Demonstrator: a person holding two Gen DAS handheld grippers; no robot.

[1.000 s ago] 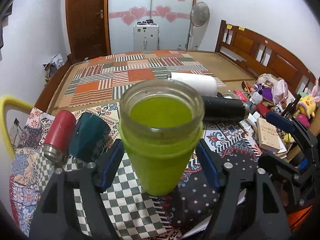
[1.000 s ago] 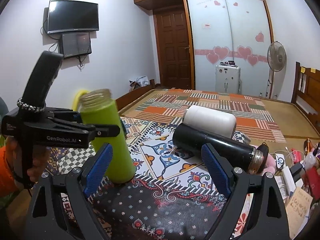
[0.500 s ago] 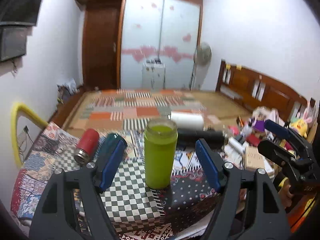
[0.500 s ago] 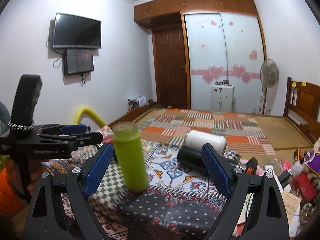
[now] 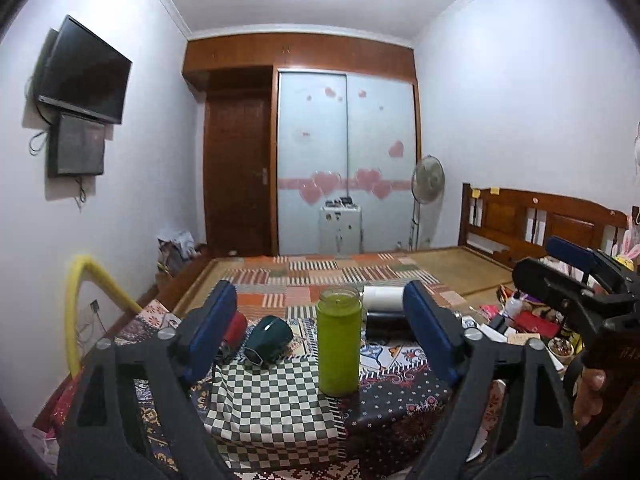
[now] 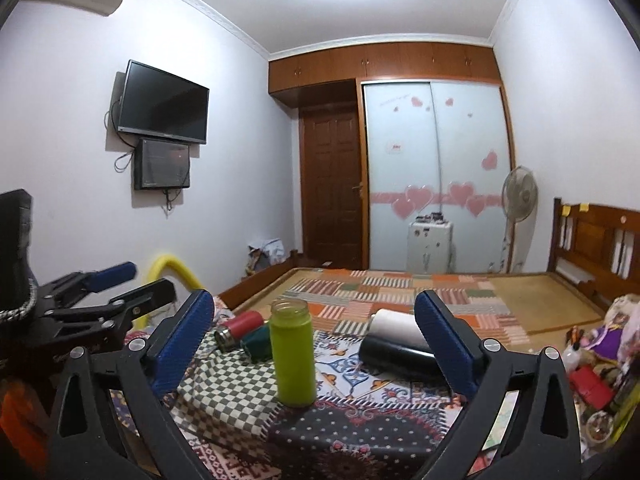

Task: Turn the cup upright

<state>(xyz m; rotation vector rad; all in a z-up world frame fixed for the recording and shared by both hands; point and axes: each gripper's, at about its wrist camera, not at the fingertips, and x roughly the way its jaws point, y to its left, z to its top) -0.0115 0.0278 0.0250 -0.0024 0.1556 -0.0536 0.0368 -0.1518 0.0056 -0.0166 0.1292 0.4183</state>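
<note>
Cup (image 5: 338, 346) upright on table; both grippers withdrawn.

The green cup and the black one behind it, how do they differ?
The green cup stands upright on its base with its open mouth facing up; the black cup lies on its side. The green cup stands alone on the patterned cloth, while the black cup rests against a white cup that also lies down. The green cup is bright lime; the black cup is dark and glossy. Both are tall, slim cylinders, and neither is held.
</note>
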